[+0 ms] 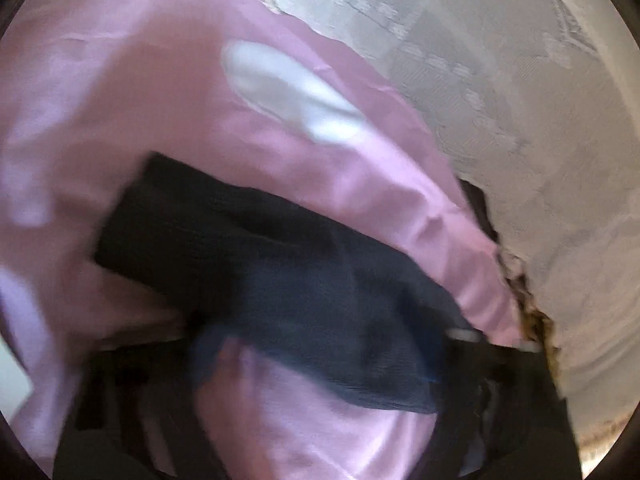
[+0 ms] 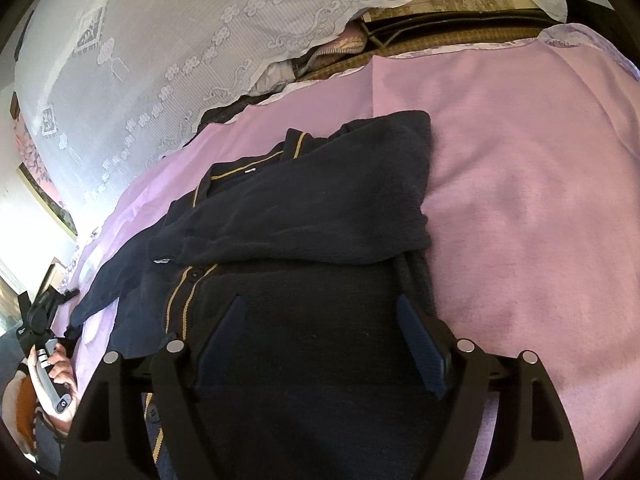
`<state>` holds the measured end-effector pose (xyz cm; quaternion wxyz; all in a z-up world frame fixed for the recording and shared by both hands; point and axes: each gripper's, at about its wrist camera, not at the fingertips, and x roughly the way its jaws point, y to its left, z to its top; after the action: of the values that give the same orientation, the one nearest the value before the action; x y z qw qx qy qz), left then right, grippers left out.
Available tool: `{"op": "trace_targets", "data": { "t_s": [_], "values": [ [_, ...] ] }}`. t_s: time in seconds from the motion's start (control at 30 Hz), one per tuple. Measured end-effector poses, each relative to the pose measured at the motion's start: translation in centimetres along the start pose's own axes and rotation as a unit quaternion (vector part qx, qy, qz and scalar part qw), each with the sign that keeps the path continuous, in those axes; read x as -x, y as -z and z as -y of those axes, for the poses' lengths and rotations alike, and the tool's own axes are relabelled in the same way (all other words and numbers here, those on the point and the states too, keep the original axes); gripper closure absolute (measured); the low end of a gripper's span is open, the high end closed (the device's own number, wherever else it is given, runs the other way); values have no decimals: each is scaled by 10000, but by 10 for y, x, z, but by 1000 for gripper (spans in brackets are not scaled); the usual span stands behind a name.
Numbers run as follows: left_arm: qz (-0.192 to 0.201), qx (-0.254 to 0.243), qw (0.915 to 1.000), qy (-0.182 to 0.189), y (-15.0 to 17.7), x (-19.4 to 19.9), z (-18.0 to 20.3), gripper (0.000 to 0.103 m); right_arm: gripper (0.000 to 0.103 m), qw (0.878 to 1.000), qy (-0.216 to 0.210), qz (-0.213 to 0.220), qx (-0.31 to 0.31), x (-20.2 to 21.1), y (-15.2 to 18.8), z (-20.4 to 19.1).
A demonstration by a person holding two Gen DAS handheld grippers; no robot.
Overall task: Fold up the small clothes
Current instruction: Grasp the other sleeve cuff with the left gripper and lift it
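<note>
right gripper (image 2: 320, 344) hangs wide open over the navy cardigan (image 2: 304, 208), left gripper (image 1: 320, 344) clamps its sleeve (image 1: 280, 248).

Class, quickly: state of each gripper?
Left gripper: cannot tell, view blurred.
Right gripper: open, jaws apart over the navy cardigan, holding nothing.
</note>
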<state>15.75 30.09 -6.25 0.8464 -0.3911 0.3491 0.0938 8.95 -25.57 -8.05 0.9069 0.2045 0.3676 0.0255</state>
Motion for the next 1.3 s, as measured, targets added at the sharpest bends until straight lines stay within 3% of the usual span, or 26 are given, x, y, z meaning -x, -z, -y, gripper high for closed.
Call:
{"op": "trace_targets", "data": {
  "t_s": [0.17,0.27,0.4,0.57,0.83,1.17,1.3],
  "values": [
    [-59,18,10000,2,-3,0,-5,78,23,10000,-11,5,-6,0,0,0],
    [-51,-157,9998,59,0,5,1,86,24,10000,-18,19,-15,1,0,0],
    [209,-780,9967,-41,9,24,26,88,24,9999,-15,103,-120,4,-3,2],
    [563,-1715,9836,-28,31,48,72,88,25,9987,-76,242,-440,13,-9,10],
    [356,-2550,9662,148,55,53,146,88,25,9955,-312,419,-796,21,-27,19],
    [373,-3295,9431,264,99,47,248,88,25,9934,-735,600,-646,30,-61,14],
    [396,-3665,9290,341,125,43,281,88,25,9920,-789,648,-736,30,-72,24]
  ]
}}
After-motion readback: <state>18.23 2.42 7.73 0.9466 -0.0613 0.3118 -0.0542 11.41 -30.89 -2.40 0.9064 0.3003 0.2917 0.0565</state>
